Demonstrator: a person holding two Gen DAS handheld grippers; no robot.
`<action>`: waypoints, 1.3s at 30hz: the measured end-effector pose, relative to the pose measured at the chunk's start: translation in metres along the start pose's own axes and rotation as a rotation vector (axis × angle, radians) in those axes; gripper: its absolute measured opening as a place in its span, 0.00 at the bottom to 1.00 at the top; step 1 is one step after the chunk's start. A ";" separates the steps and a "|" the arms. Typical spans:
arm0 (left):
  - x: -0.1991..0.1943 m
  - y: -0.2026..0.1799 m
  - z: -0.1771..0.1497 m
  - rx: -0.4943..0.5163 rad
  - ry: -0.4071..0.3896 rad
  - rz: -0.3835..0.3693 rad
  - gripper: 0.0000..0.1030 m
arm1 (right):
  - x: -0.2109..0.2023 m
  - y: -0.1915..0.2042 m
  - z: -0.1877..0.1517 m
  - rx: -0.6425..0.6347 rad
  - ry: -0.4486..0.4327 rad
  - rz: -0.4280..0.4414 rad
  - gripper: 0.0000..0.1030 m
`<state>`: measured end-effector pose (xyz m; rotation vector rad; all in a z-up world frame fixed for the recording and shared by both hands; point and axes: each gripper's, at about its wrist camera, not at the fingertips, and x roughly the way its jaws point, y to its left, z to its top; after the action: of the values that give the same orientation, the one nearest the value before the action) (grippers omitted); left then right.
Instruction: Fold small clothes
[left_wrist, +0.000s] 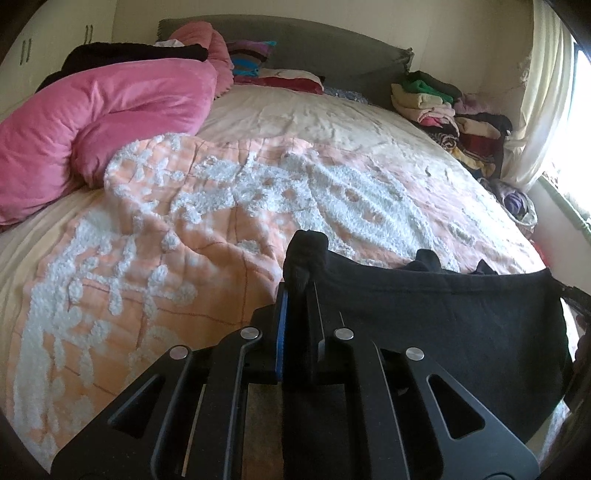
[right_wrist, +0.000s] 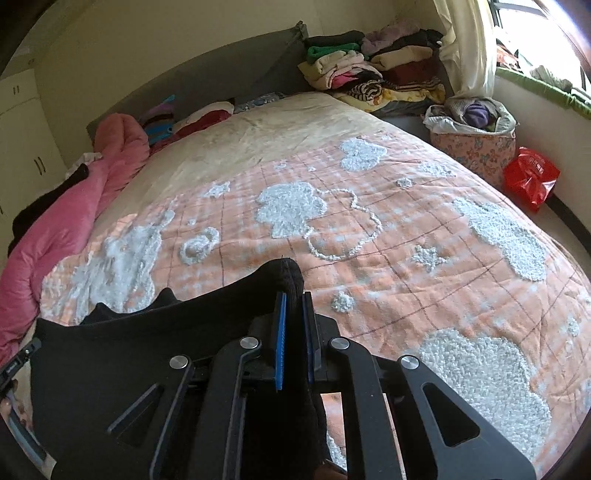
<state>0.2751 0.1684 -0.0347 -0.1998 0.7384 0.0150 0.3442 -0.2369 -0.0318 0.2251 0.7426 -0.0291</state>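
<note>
Two grippers, one black garment stretched between them over the near edge of the orange quilt.

We have the left gripper (left_wrist: 301, 291) clamped on one bunched corner of the black garment (left_wrist: 443, 314) and the right gripper (right_wrist: 293, 306) clamped on the opposite corner, cloth pinched between the blue pads of each, top edge hanging taut in between. We judge this the lift-and-spread step; next we should carry it out over the orange quilt (right_wrist: 332, 229) and lay it flat before any fold. Beyond the quilt lies a pink duvet (left_wrist: 92, 122), and farthest off, stacked folded clothes (right_wrist: 369, 70).
</note>
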 end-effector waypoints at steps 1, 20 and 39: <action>0.000 -0.001 0.000 0.007 0.004 0.004 0.03 | 0.000 0.002 -0.001 -0.010 -0.002 -0.014 0.08; -0.015 0.003 -0.002 0.000 0.006 0.033 0.12 | -0.023 0.002 -0.014 -0.057 -0.028 -0.083 0.25; -0.062 -0.021 -0.017 -0.001 -0.007 -0.022 0.63 | -0.091 0.031 -0.058 -0.283 -0.035 -0.004 0.55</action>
<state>0.2199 0.1479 -0.0014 -0.2082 0.7292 -0.0047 0.2415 -0.1989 -0.0056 -0.0469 0.7034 0.0676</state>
